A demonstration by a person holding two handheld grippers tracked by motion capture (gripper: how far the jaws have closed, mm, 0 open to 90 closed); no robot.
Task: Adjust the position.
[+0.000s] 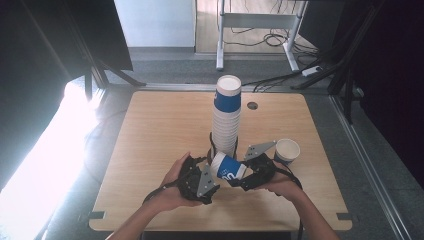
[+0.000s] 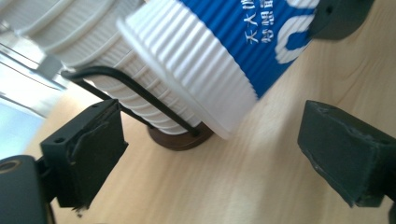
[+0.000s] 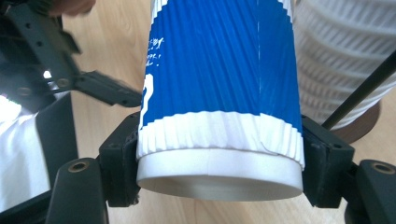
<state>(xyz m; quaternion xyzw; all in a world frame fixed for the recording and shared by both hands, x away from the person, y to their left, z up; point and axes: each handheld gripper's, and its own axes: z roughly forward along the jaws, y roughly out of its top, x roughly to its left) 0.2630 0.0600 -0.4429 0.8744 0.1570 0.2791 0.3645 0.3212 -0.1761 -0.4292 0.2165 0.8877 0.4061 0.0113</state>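
Gripping the blue-and-white paper cup (image 3: pixel 219 93) near its base, our right gripper (image 3: pixel 219 172) is pressing one jaw against each side of the white ribbed band, so the cup is firmly in its hold. In the high view the cup (image 1: pixel 228 169) is lying almost level above the table (image 1: pixel 150 150), just in front of the foot of the tall cup stack (image 1: pixel 226 117), its open mouth pointing toward our left gripper (image 1: pixel 212 172).

That left gripper (image 2: pixel 210 154) is standing wide apart, and we are holding nothing in it; the cup's white rim (image 2: pixel 187 79) is hanging just beyond the gap, touching neither jaw. A second cup (image 1: pixel 287 150) is standing upright on the table, just past our right hand (image 1: pixel 282 186).

As we read it, we are passing or separating a cup taken off the stack, with the left gripper freshly let go. To do this well, we are keeping the right grip on the stiff base band rather than the softer wall, so nothing crushes. We are also keeping the cup clear of the black wire holder (image 2: pixel 135 93) that cradles the stack, and turning it upright before lowering it to bare wood beside the standing cup.
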